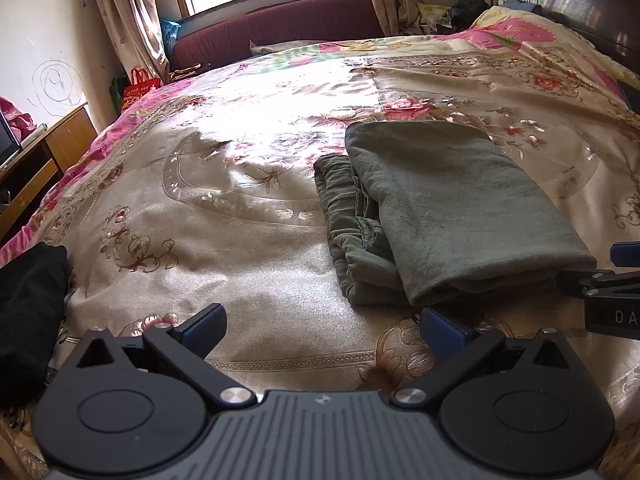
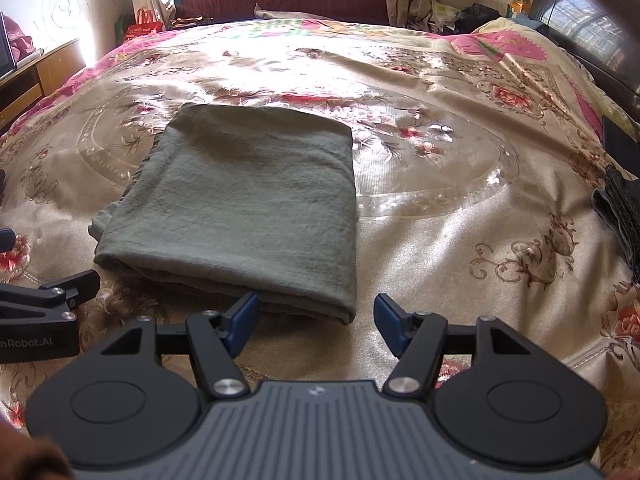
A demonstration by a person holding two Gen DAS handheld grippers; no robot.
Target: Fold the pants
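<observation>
**A:** What lies ahead of us?

**B:** The grey-green cotton pants [image 2: 248, 208], folded into a thick rectangle, rest on the shiny floral satin bedspread [image 2: 460, 248]. From the right gripper [image 2: 316, 326] the bundle sits straight ahead and slightly left; its near folded edge lies just beyond the blue fingertips [image 2: 242, 320]. From the left gripper [image 1: 322, 326] the pants [image 1: 452, 208] sit ahead and to the right, with the gathered waistband layers poking out on the side towards us.

**A:** Are we holding anything?

**B:** No. Both grippers have their jaws spread wide and empty, and neither touches the cloth. The right gripper [image 1: 600, 276] shows at the left view's right edge, close to the bundle's near corner.

**A:** Which step are we at?

**B:** We judge the folding nearly or fully done. The top layer is smooth. What remains, if anything, is tucking in that protruding waistband side, or one more fold. That would call for closing on the near edge and carrying it over without dragging the lower layers on the slippery satin.

**A:** How much room do we have?

**B:** Plenty of bare bedspread beyond and to both sides. A black cloth [image 1: 28, 312] lies far to the left gripper's left, a dark knit item [image 2: 620, 216] far to the right gripper's right. The bed's near edge is close beneath us.
</observation>
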